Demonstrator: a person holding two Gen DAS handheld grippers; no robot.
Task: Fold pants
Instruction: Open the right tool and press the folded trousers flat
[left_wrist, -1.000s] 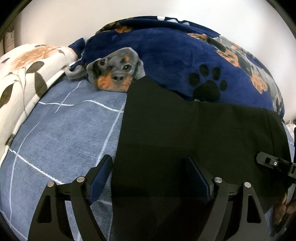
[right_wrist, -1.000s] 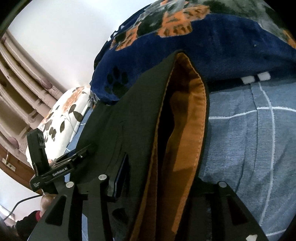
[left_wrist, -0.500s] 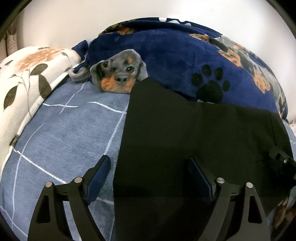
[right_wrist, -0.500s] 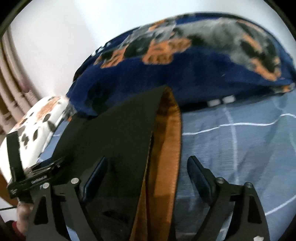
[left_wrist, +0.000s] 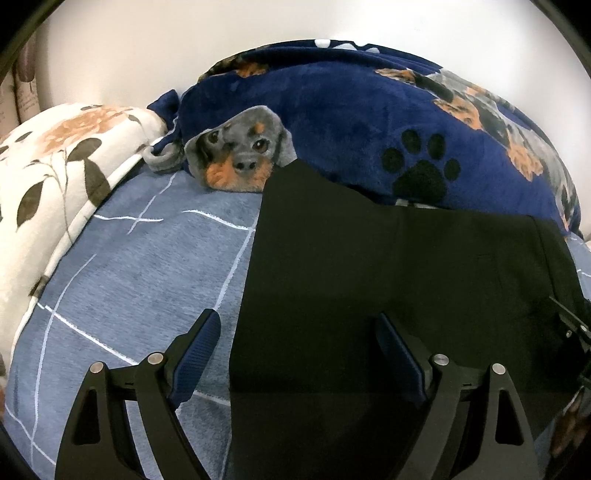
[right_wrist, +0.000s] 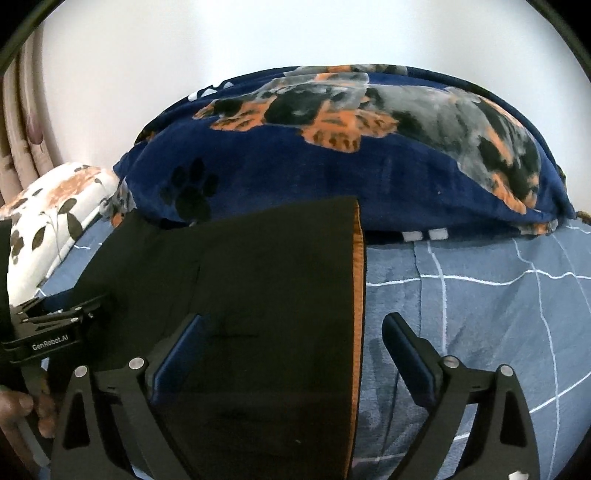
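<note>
Black pants (left_wrist: 388, 280) lie folded flat on a blue checked bedsheet (left_wrist: 140, 266). In the right wrist view the pants (right_wrist: 266, 288) show an orange lining strip (right_wrist: 357, 295) along their right edge. My left gripper (left_wrist: 299, 343) is open and empty, its fingers straddling the pants' left edge from above. My right gripper (right_wrist: 295, 343) is open and empty, straddling the pants' right edge. The left gripper's body (right_wrist: 48, 332) shows at the left of the right wrist view.
A navy dog-print blanket (left_wrist: 369, 122) is heaped behind the pants and touches their far edge. A white floral pillow (left_wrist: 55, 177) lies at the far left. A white wall stands behind, with curtains (right_wrist: 22, 122) at the left.
The right gripper has let go of the pants' orange-lined edge, opened and levelled out; the edge now lies flat. The left gripper stayed open and drew back slightly.
</note>
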